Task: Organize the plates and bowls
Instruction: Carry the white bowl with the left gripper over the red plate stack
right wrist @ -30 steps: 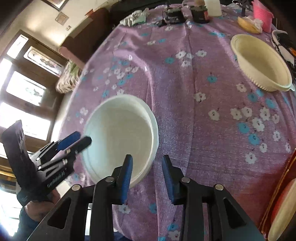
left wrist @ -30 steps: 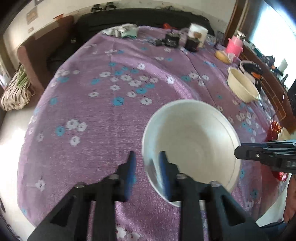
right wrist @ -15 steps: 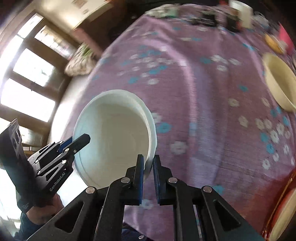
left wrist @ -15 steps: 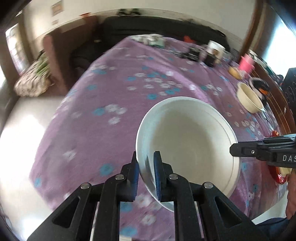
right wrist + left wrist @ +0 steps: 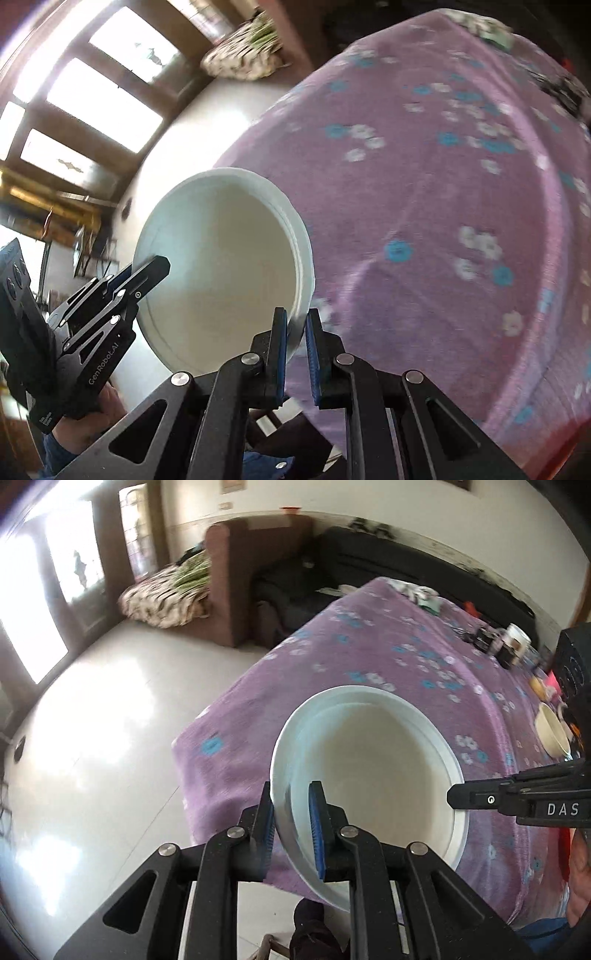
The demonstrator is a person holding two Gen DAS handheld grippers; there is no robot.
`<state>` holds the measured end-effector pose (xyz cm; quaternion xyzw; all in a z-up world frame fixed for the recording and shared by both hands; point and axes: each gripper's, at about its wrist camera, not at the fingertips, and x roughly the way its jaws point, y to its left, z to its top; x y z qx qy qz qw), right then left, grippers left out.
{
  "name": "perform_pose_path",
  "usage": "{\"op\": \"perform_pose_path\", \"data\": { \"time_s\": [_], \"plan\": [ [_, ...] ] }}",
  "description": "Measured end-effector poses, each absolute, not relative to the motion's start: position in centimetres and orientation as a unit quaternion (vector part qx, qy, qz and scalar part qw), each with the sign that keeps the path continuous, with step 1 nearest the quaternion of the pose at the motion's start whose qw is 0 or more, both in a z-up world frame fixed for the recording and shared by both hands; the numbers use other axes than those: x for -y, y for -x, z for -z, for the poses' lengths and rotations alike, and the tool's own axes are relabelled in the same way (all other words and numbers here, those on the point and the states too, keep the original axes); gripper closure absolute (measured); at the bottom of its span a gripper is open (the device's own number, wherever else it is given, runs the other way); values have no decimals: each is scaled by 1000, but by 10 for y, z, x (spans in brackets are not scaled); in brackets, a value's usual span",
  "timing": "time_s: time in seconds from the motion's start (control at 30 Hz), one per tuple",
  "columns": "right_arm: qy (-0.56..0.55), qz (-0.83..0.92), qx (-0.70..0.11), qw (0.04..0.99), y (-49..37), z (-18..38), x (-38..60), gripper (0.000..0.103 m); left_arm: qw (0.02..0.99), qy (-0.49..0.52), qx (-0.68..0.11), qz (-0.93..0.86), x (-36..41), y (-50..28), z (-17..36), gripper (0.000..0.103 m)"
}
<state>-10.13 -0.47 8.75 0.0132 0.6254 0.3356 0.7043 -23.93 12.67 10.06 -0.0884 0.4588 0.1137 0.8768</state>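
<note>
The left gripper (image 5: 291, 823) pinches the near rim of a white bowl (image 5: 373, 775), one blue pad inside the wall and the other outside. The right gripper (image 5: 295, 347) clamps the opposite rim the same way, its jaws nearly together with only the thin wall between them. In the left wrist view the right gripper's black fingers reach in from the right edge to the bowl's far rim. Held between the two, the bowl is clear of the surface, its mouth open toward both cameras and tilted, above the near corner of the purple flowered tablecloth (image 5: 369, 653) where the cloth drops toward the pale floor (image 5: 110, 716). A cream bowl (image 5: 552, 734) sits well apart by the table's far right edge.
</note>
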Motion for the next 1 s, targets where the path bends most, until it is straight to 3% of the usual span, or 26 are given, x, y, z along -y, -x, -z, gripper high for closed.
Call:
{"op": "perform_pose_path", "data": {
  "time_s": [0.33,1.0],
  "plan": [
    [-13,-346,-622,703,118,-93,4,91,883,78,-450,-110,-111,246,-112,88],
    [-136,-231,-603,752,148,-120,171,91,891,-21,-451,51,42,202,-128,88]
  ]
}}
